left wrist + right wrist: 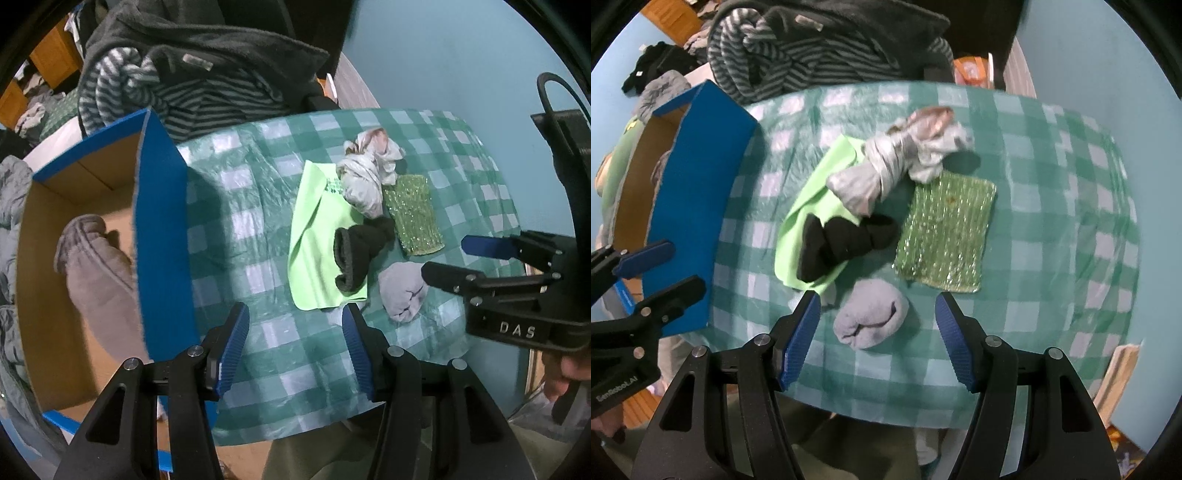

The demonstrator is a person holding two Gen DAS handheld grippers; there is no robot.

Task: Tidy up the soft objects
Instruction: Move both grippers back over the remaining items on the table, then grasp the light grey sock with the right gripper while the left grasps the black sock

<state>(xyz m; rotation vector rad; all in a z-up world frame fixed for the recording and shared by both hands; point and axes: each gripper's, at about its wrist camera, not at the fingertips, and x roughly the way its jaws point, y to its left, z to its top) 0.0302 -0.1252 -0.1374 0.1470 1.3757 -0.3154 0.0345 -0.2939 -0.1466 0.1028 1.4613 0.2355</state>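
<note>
On the checked tablecloth (1052, 221) lie a light green cloth (812, 199), a black sock roll (846, 240), a knotted grey-white cloth (886, 173), a glittery green sponge pad (945, 236) and a grey sock ball (871, 321). My right gripper (877, 339) is open, its jaws on either side of the grey sock ball (402, 291), just above it. My left gripper (295, 343) is open and empty over the tablecloth (258, 221), beside the blue cardboard box (162, 236). A grey plush item (96, 273) lies inside the box.
A pile of striped and dark grey clothes (192, 74) sits behind the table and box (698, 206). More clothes lie at far left (11, 206). A blue wall (443, 55) stands behind the table's far edge.
</note>
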